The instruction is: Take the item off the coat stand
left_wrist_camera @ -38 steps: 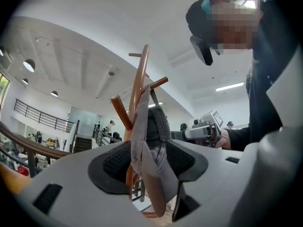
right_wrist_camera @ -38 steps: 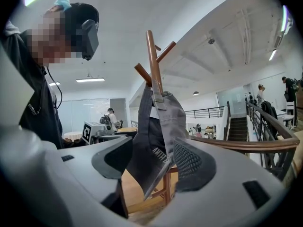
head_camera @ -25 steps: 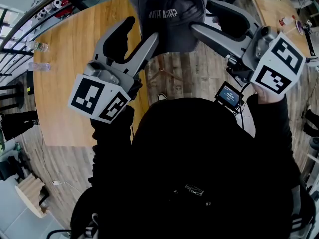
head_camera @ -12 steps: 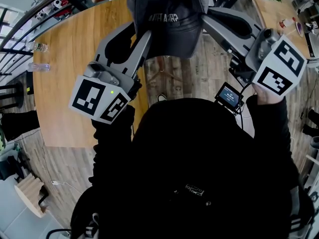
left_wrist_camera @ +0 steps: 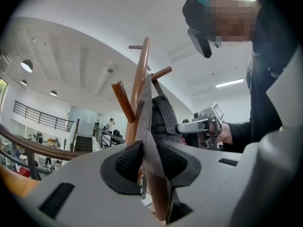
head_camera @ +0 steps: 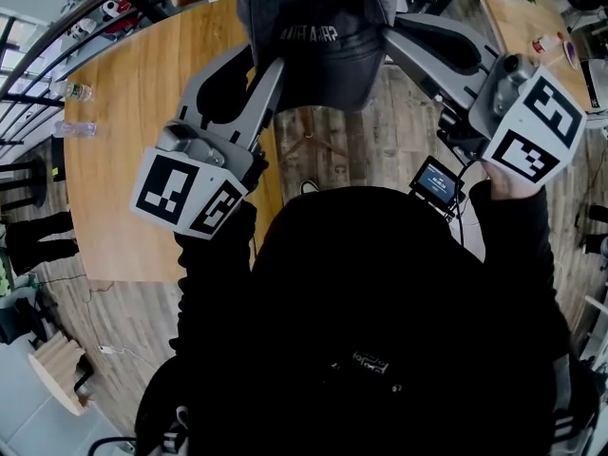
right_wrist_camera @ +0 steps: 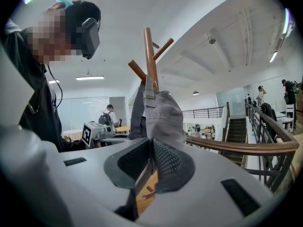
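A dark grey cap (head_camera: 318, 36) hangs on a wooden coat stand (left_wrist_camera: 140, 79), level with both grippers. My left gripper (head_camera: 263, 63) has just been closing, and its pads now pinch the cap's left edge (left_wrist_camera: 161, 112) between them. My right gripper (head_camera: 388, 38) has likewise just closed on the cap's right side (right_wrist_camera: 158, 115), with fabric squeezed between its ribbed pads. In the left gripper view the right gripper (left_wrist_camera: 189, 126) shows beyond the cap. The stand's pegs (right_wrist_camera: 149, 51) rise above the cap.
A large round wooden table (head_camera: 142, 141) lies below at the left, with water bottles (head_camera: 71, 88) on its far edge. A stair railing (right_wrist_camera: 236, 148) runs along the right of the right gripper view. People stand in the distance.
Both grippers' jaws, wide apart around the cap a second ago, have closed onto its two sides. The cap has shifted slightly; the hands stayed in place.
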Demonstrator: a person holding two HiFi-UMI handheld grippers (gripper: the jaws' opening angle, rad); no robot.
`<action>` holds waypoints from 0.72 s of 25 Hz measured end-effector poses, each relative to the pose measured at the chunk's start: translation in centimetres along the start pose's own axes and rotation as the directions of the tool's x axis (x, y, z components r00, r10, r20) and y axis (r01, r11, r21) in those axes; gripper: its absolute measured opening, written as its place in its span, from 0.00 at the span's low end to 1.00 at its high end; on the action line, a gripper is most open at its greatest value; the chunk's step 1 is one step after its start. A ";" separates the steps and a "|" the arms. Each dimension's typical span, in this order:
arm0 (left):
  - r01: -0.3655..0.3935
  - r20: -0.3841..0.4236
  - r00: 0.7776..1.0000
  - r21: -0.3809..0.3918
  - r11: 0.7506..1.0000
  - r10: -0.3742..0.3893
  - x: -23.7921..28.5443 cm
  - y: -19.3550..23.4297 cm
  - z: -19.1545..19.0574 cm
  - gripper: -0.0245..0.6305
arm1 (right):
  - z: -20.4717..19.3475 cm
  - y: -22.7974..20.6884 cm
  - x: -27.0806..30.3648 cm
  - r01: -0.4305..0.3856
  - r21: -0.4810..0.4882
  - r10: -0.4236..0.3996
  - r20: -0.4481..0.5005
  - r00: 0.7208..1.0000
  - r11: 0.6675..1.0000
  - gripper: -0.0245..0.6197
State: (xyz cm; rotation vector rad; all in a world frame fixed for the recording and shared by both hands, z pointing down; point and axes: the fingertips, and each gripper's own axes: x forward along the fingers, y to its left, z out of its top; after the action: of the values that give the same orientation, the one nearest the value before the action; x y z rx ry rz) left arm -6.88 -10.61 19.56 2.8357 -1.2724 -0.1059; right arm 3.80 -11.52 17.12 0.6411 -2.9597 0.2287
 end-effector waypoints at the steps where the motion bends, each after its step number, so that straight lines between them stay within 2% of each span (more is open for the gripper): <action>1: 0.001 0.003 1.000 -0.002 1.000 -0.001 0.0 0.0 0.0 0.19 | 0.0 0.0 0.0 -0.001 -0.003 0.001 0.001 1.000 1.000 0.11; 8: -0.005 0.017 1.000 0.003 1.000 0.005 -0.4 0.0 0.8 0.19 | 0.7 0.5 0.1 -0.016 -0.018 0.016 0.005 1.000 1.000 0.11; 12: 0.004 0.037 0.999 0.042 0.999 -0.006 -0.8 -0.5 1.6 0.19 | 1.4 1.0 0.2 -0.025 -0.036 0.026 0.017 1.000 0.999 0.11; 18: 0.000 0.060 0.998 0.038 0.999 -0.003 -1.2 -0.6 2.7 0.19 | 2.7 2.0 0.1 -0.031 -0.061 0.033 0.026 0.999 0.998 0.11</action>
State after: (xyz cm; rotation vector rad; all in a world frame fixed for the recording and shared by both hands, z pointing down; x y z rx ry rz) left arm -7.46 -9.35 16.88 2.8867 -1.2975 -0.1705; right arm 2.71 -10.22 14.18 0.5949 -2.9916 0.1335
